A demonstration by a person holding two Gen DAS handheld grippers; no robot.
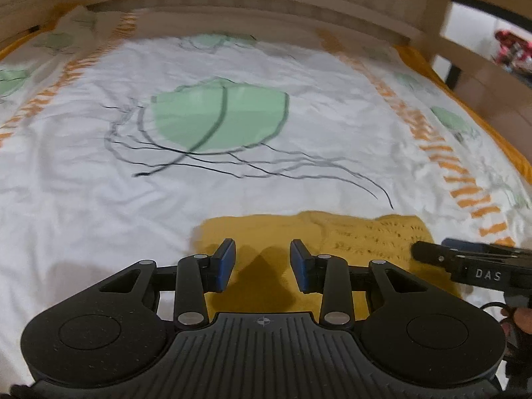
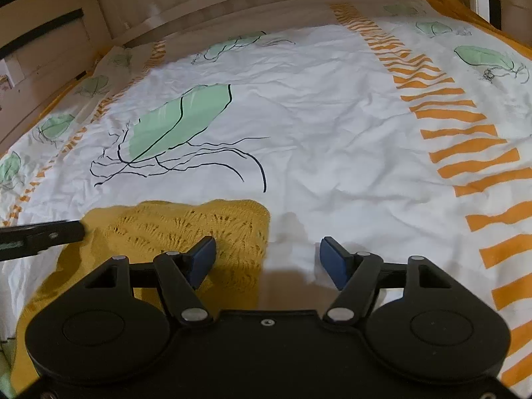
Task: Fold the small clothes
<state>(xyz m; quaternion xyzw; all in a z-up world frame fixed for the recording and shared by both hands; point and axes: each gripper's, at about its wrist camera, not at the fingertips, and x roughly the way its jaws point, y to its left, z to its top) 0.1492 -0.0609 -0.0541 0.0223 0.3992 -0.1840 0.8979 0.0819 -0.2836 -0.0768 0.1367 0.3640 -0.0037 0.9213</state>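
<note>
1. We are holding the left gripper (image 1: 262,262) with its jaws standing partly apart, blue pads (image 1: 226,264) facing each other across a gap, and nothing is sitting between them.
2. Right under those jaws we are looking at the yellow knitted garment (image 1: 332,236), lying flat on the bed; its near part is smooth and plain, its far right part is showing an open lacy stitch.
3. We are carrying the right gripper (image 2: 267,259) with its jaws spread wide, wider than the left pair, and they too are gripping nothing.
4. In the right wrist view the left blue pad (image 2: 201,262) is hovering over the garment's (image 2: 186,229) lace edge, while the other pad is hanging over bare sheet just beside it; we cannot tell whether either pad is touching the cloth.
5. The garment's far edge is running in soft scallops, and its right edge is falling straight toward us, so it is reading as a rough rectangle.
6. Each gripper is poking into the other's view: the right one (image 1: 465,262) is coming in over the garment's right end in the left wrist view.
7. Around it all, the bed sheet (image 2: 332,139) is spreading out white and crinkled, printed with green leaves (image 2: 179,123), thin black lines and bands of orange stripes (image 2: 465,146).
8. Beyond the sheet, a pale wooden bed frame (image 2: 232,3) is curving along the far side.
</note>
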